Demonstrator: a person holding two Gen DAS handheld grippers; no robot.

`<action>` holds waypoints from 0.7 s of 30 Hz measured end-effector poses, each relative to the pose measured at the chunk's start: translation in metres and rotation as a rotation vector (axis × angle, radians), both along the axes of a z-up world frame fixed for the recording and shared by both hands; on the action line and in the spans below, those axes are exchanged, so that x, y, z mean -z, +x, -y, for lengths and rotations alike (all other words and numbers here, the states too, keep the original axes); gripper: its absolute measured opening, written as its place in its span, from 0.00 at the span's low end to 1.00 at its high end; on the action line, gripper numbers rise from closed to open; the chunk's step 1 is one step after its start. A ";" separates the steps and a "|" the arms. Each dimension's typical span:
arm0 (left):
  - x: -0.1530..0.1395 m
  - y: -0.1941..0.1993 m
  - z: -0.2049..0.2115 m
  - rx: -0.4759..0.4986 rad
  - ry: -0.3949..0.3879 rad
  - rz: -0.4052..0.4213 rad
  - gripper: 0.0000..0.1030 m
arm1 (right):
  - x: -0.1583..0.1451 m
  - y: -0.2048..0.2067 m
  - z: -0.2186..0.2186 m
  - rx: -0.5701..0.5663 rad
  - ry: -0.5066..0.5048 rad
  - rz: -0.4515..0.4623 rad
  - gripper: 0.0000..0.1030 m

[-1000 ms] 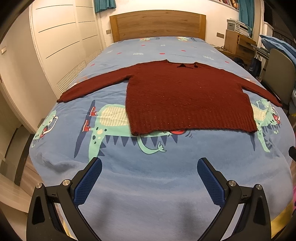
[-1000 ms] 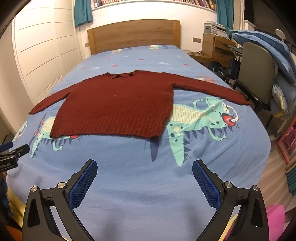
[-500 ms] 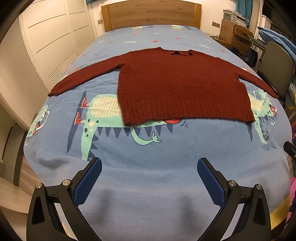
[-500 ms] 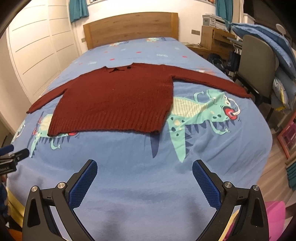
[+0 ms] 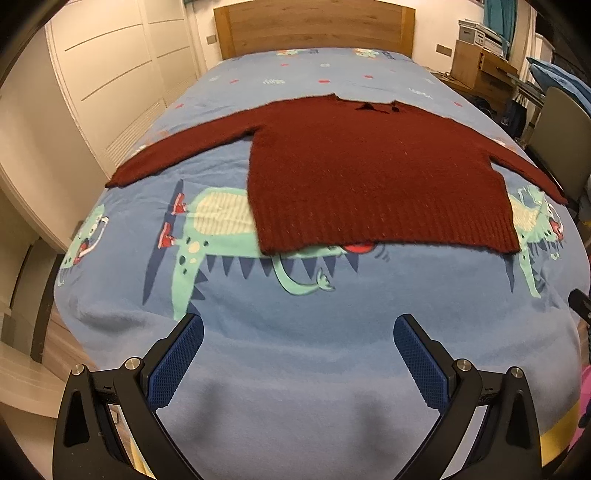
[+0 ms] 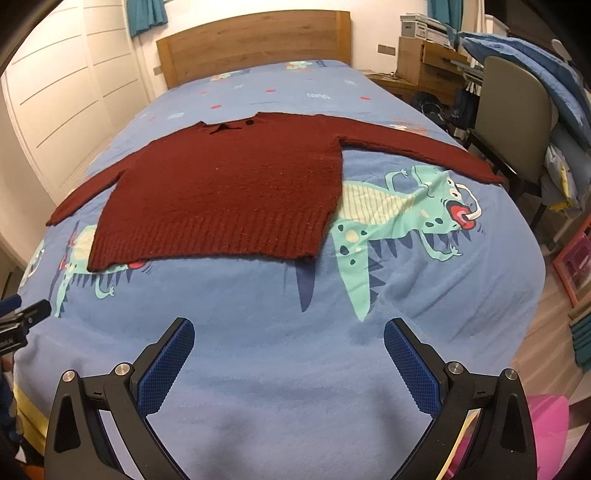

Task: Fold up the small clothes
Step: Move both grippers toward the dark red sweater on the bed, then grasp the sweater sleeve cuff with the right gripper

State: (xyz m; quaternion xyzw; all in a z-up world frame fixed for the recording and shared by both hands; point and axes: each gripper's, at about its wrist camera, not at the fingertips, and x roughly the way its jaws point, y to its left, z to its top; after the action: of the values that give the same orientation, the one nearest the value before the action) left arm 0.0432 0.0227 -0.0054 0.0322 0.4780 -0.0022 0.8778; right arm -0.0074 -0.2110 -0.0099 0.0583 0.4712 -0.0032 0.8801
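A dark red knit sweater [image 5: 369,177] lies flat on the blue bedspread [image 5: 295,369], sleeves spread out to both sides, ribbed hem toward me. It also shows in the right wrist view [image 6: 229,192]. My left gripper [image 5: 298,328] is open and empty above the foot of the bed, short of the hem's left part. My right gripper [image 6: 289,330] is open and empty, short of the hem's right corner. The left gripper's tip [image 6: 33,312] shows at the left edge of the right wrist view.
The bedspread has green monster prints [image 6: 406,206]. A wooden headboard [image 5: 314,26] stands at the far end. White wardrobe doors [image 5: 110,74] line the left. A chair [image 6: 513,110] and a desk with drawers [image 6: 424,59] stand right of the bed. A pink bin [image 6: 546,424] sits at the lower right.
Both grippers have moved forward toward the sweater's hem, which now looks nearer and larger. Both stay open.
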 end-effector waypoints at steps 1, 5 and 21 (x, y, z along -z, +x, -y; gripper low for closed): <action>-0.001 0.001 -0.001 -0.005 0.004 0.005 0.99 | 0.000 0.002 -0.001 -0.005 -0.010 -0.005 1.00; -0.004 0.005 -0.004 -0.024 0.018 0.019 0.99 | -0.001 0.010 -0.004 -0.018 -0.051 -0.012 1.00; -0.008 0.028 -0.026 -0.127 0.045 0.043 0.99 | 0.012 0.047 -0.001 -0.034 -0.075 -0.066 1.00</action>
State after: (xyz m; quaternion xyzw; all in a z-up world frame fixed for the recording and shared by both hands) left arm 0.0710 0.0487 0.0027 0.0217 0.4600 0.0648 0.8853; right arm 0.0394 -0.2105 -0.0222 0.0169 0.5005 -0.0081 0.8655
